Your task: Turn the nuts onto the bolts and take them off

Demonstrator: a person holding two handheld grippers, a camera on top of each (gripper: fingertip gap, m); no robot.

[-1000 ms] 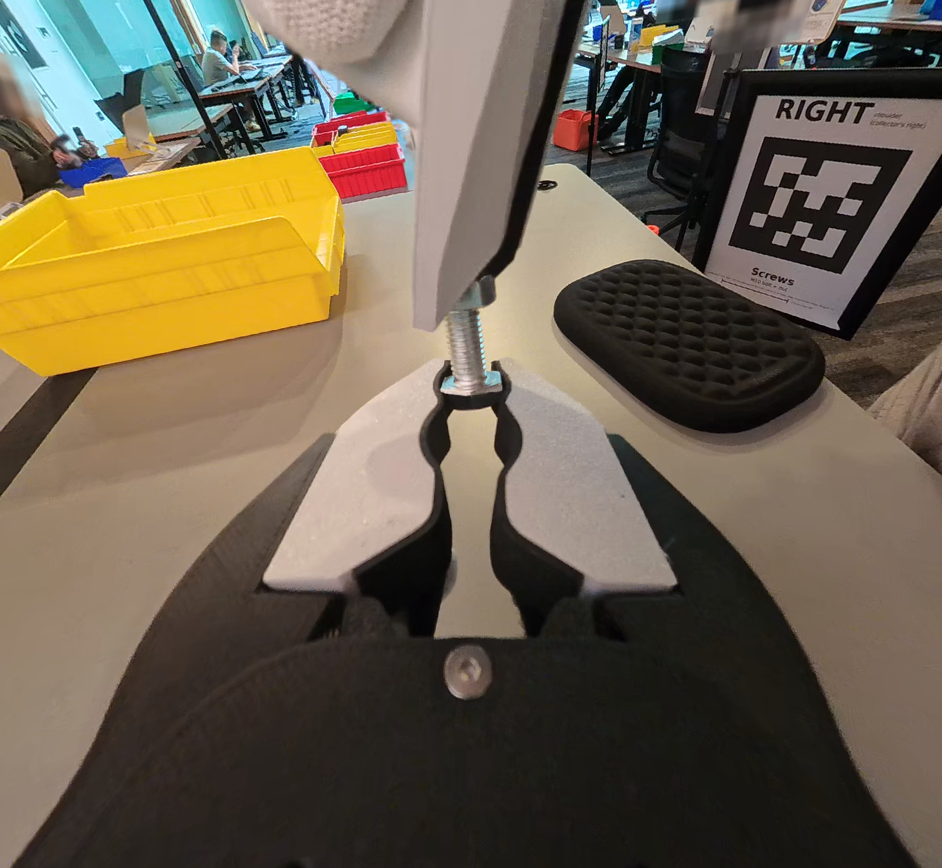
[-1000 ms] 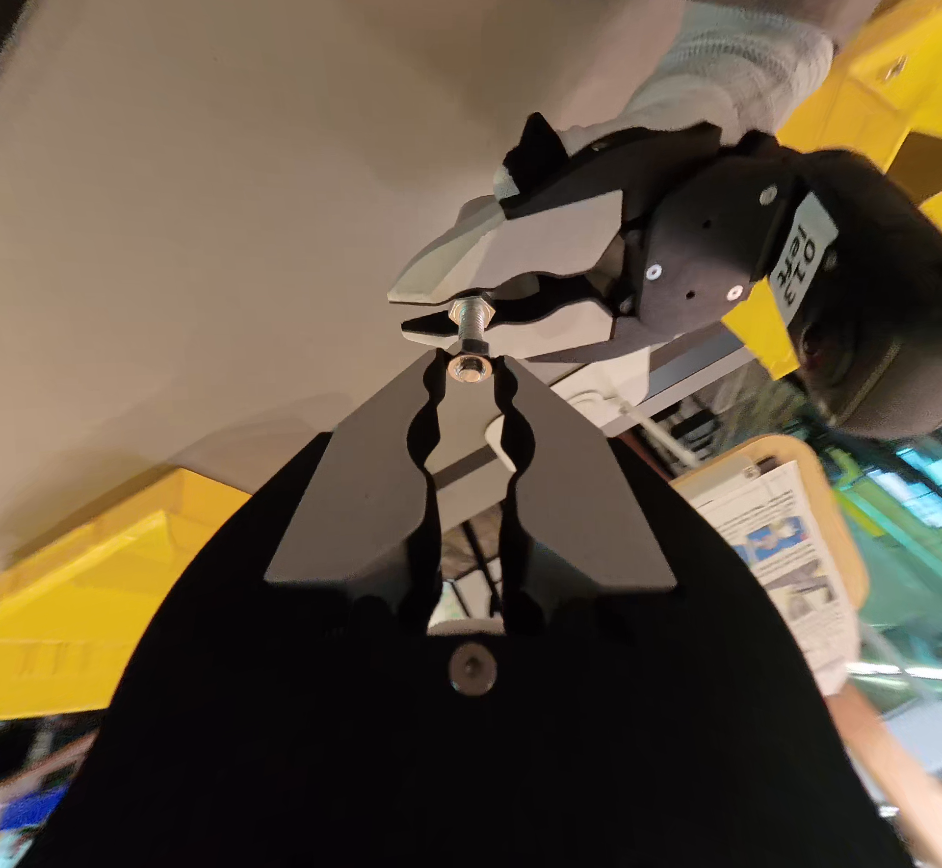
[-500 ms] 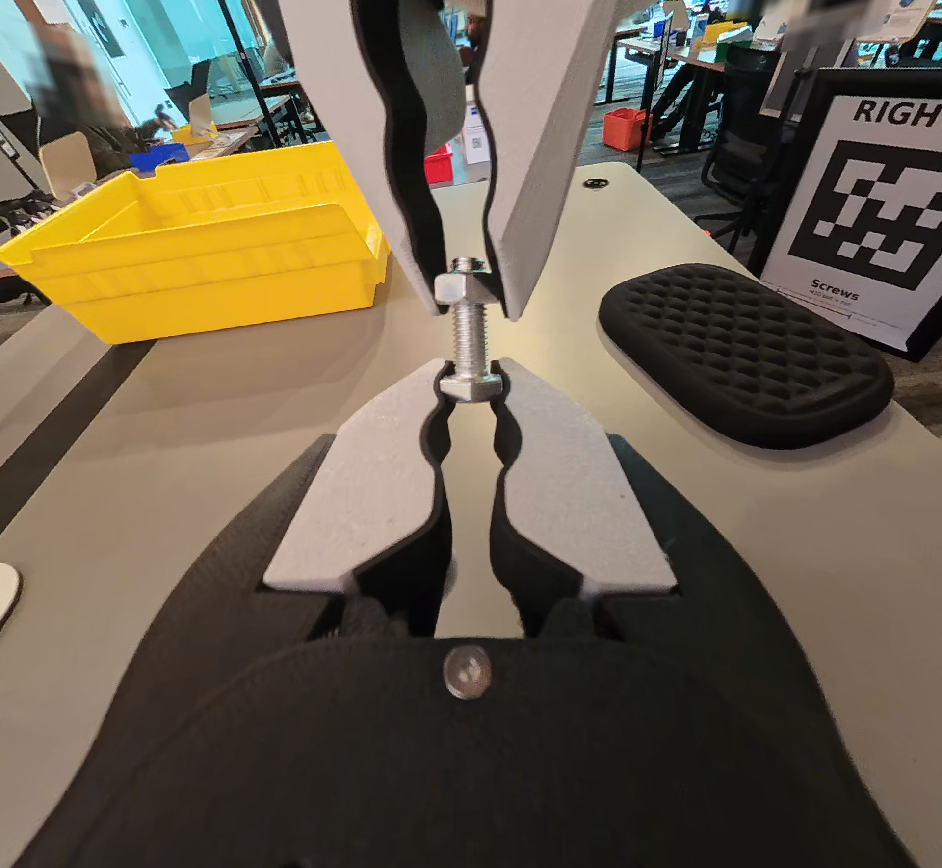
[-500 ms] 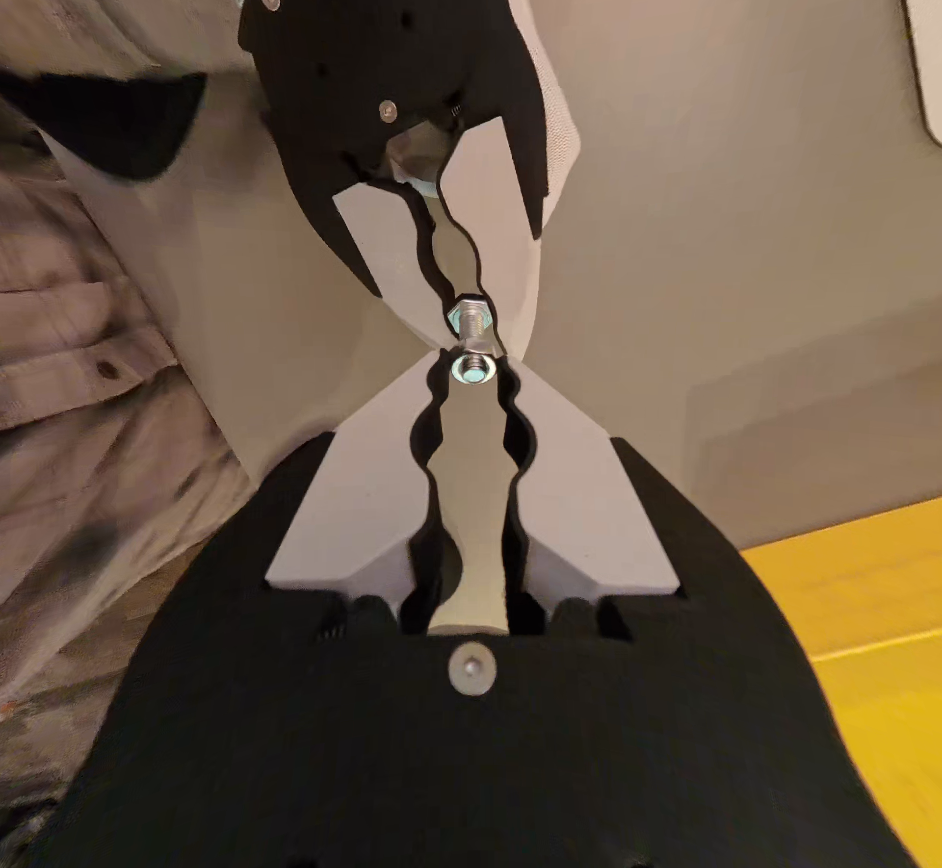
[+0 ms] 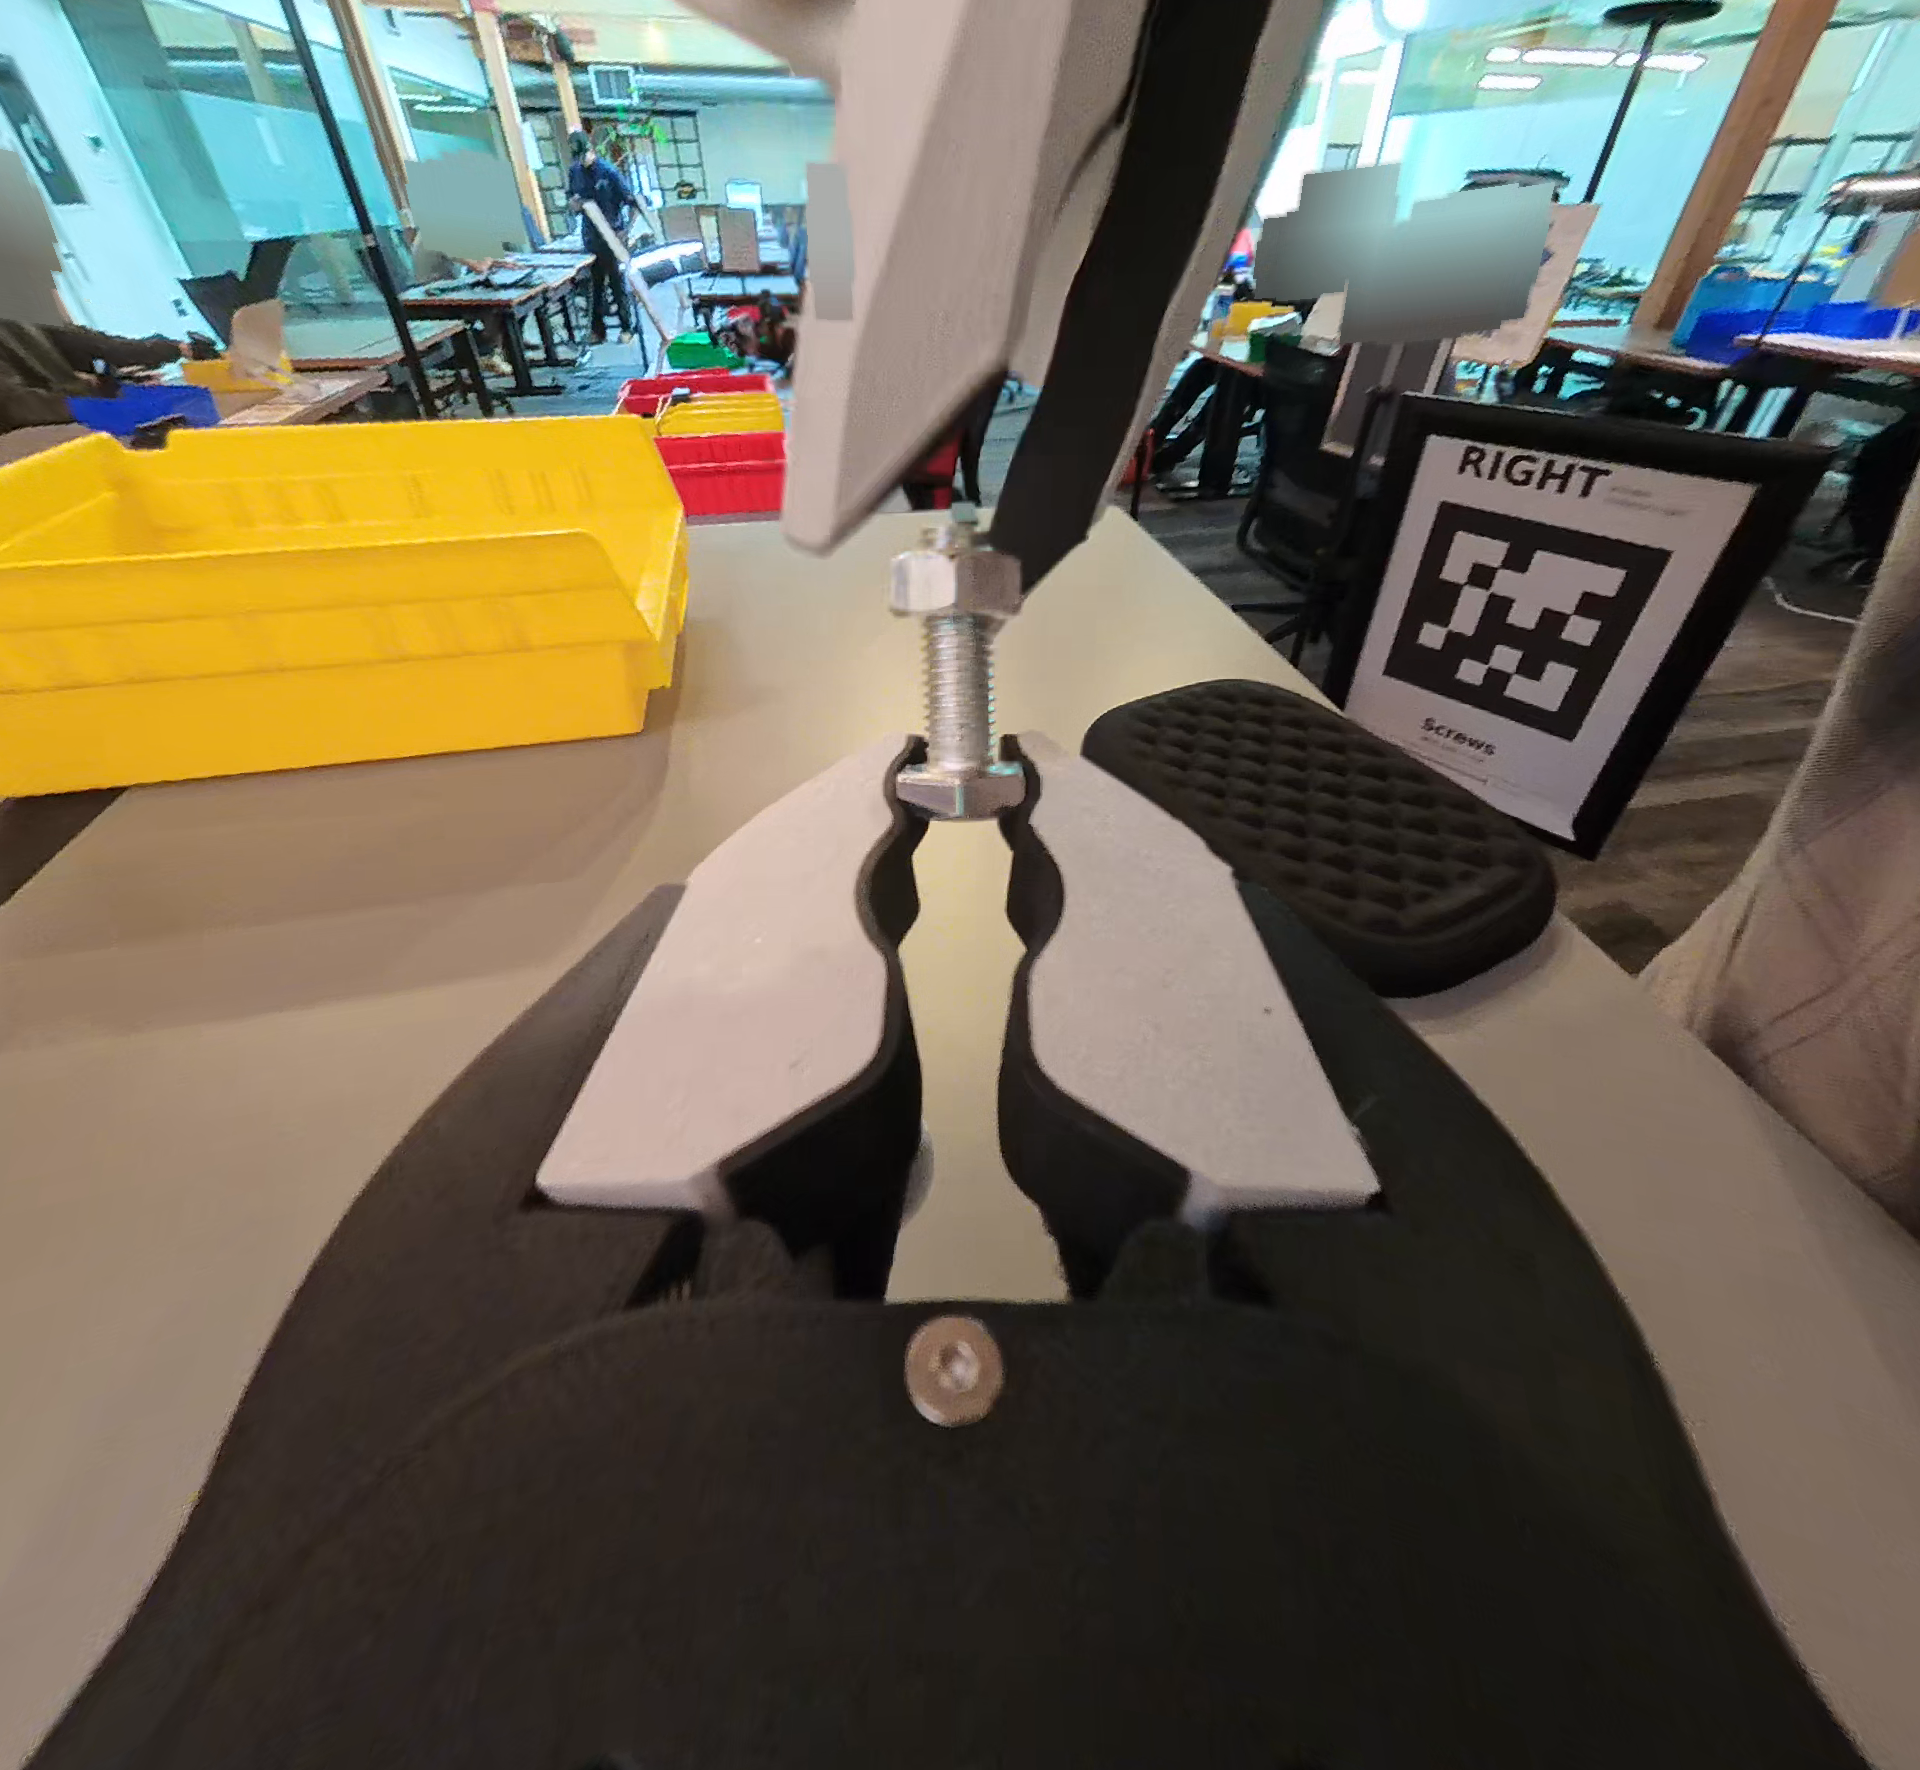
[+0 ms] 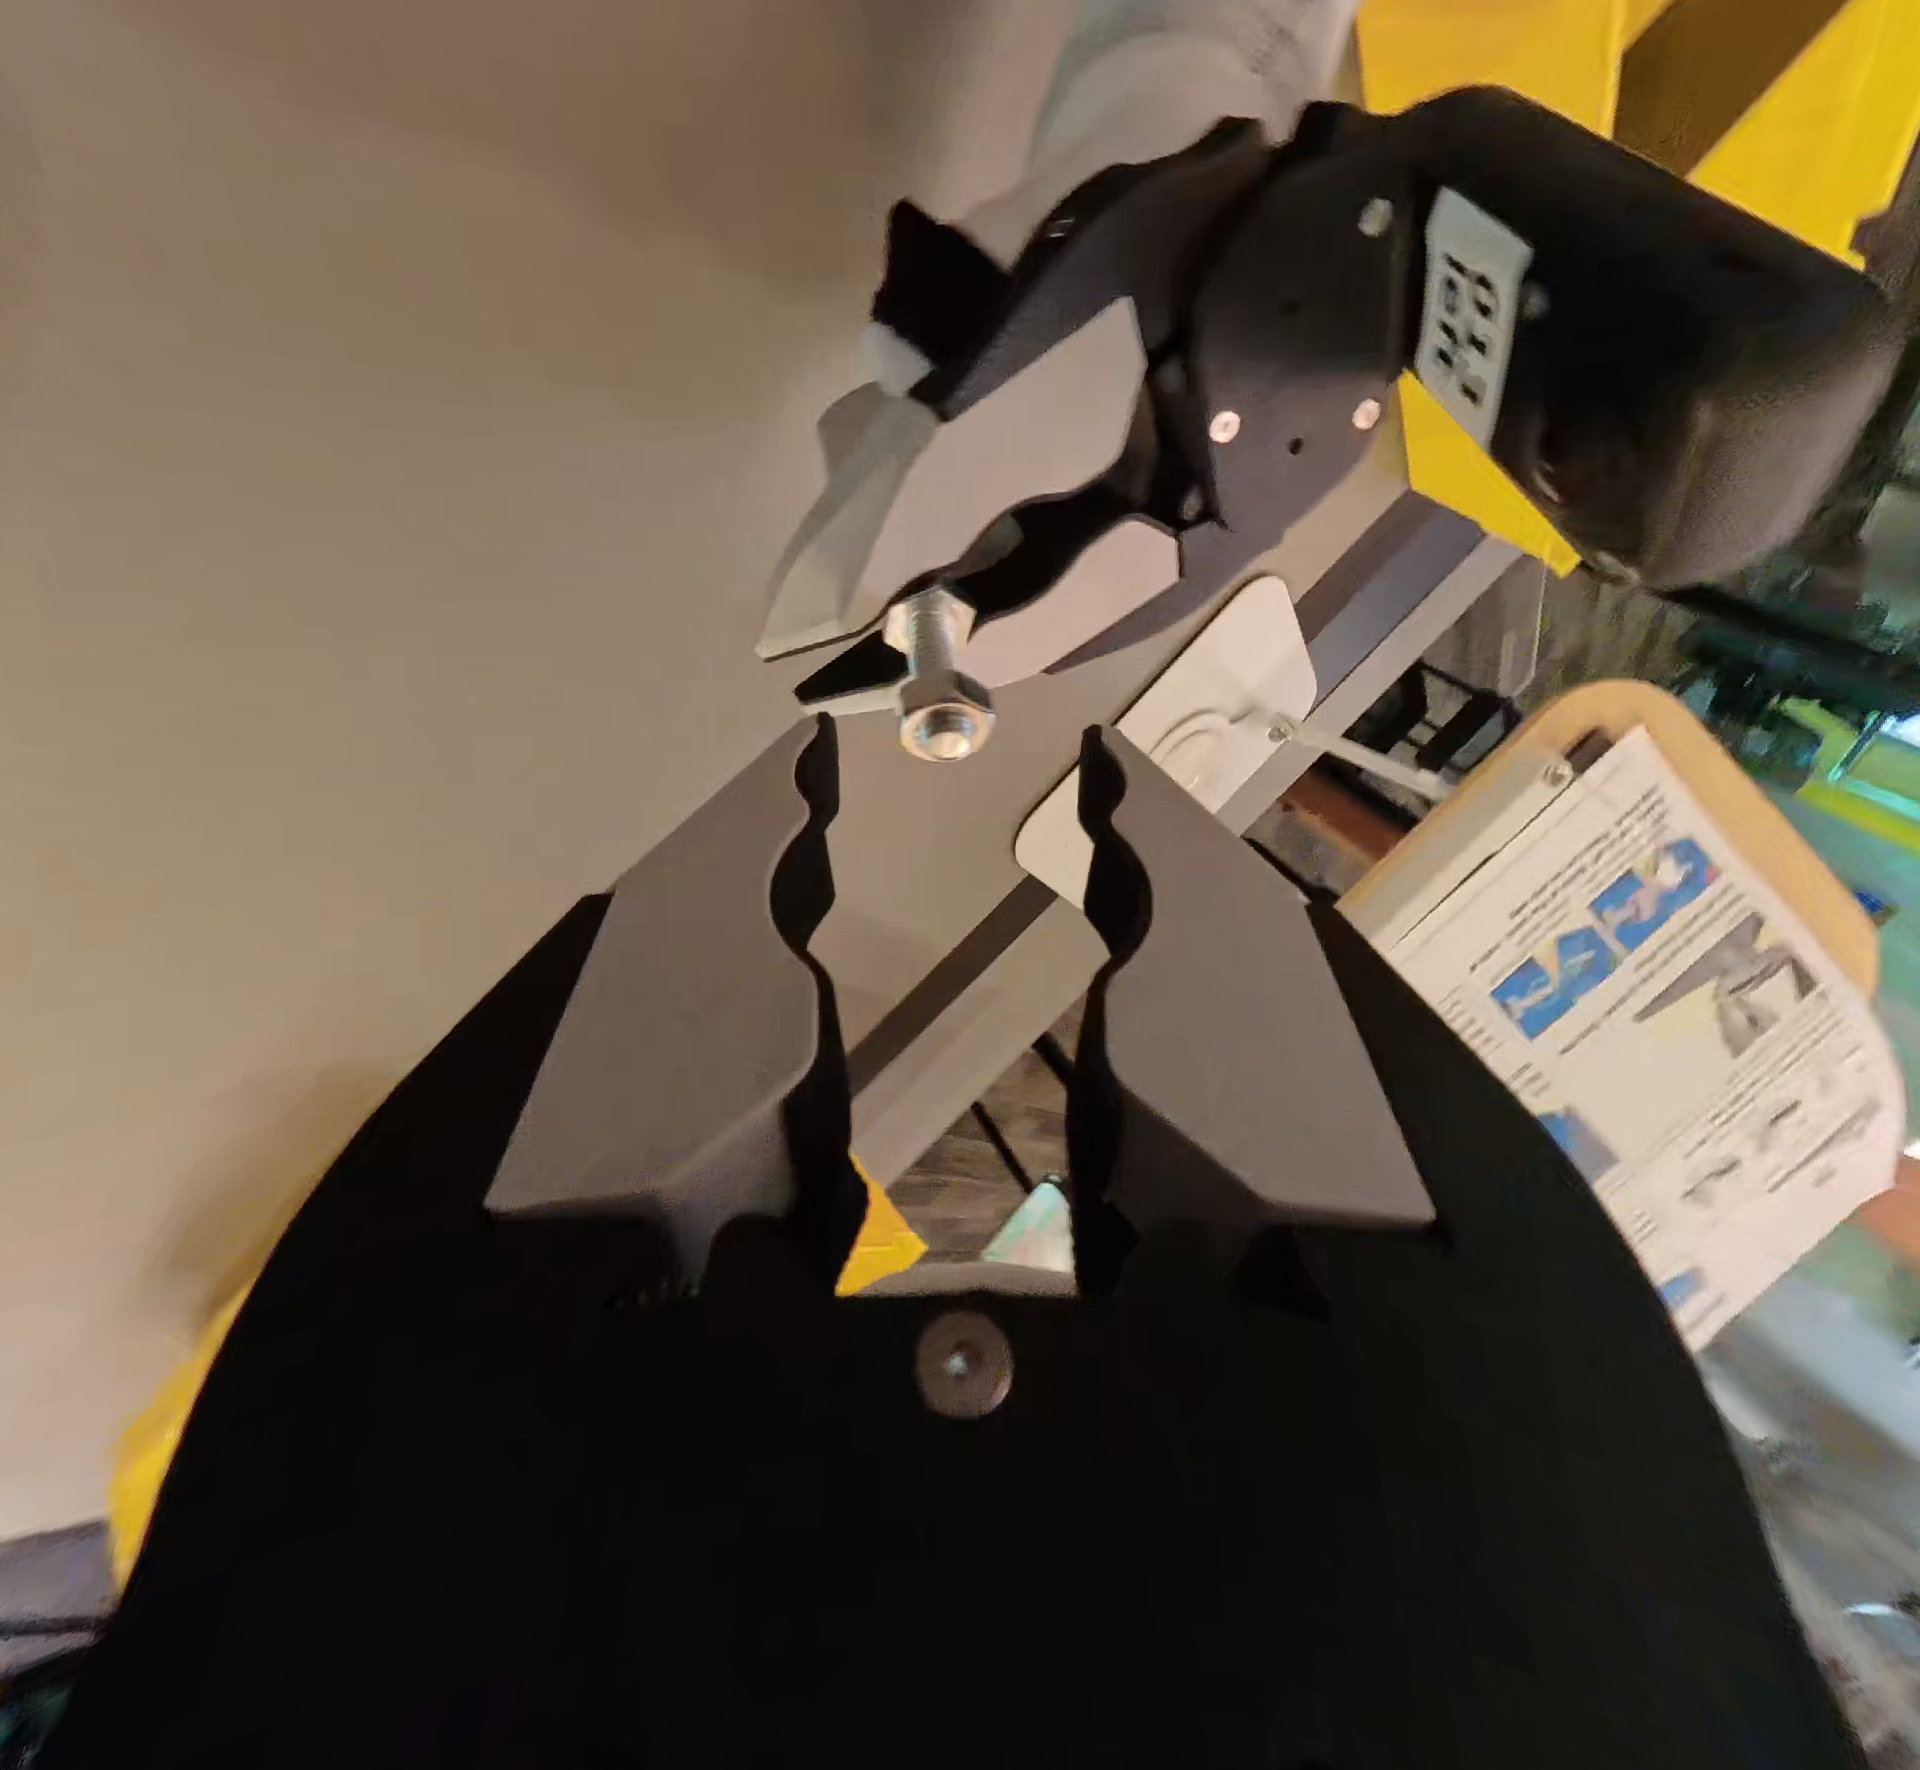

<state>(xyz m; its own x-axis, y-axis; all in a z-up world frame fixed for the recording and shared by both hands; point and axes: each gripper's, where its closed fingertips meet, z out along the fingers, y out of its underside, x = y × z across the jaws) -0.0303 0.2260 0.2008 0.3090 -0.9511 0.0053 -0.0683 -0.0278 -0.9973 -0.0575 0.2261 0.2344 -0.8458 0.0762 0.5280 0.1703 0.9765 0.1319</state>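
Observation:
A silver bolt (image 5: 958,681) stands upright, its hex head clamped between the tips of my left gripper (image 5: 958,766), which is shut on it. A silver nut (image 5: 954,586) sits at the top end of the thread. My right gripper (image 5: 925,548) comes down from above. In the right wrist view it is open (image 6: 956,733), its jaws apart on either side of the nut (image 6: 943,718) and not squeezing it. The left gripper (image 6: 831,666) shows there too, holding the bolt (image 6: 928,640) above the table.
A grey table (image 5: 312,941) lies below. A yellow bin (image 5: 312,598) stands at the left, a black rubber pad (image 5: 1320,837) and a framed marker sign (image 5: 1538,619) at the right. A sleeve (image 5: 1818,941) is at the right edge. A clipboard with paper (image 6: 1621,993) hangs beside the table. Spacing between my two grippers at the tips: around 4 cm.
My right gripper was shut on the nut and twisting around it; now it has swung back and opened, letting go of the nut. My left gripper has kept hold of the bolt.

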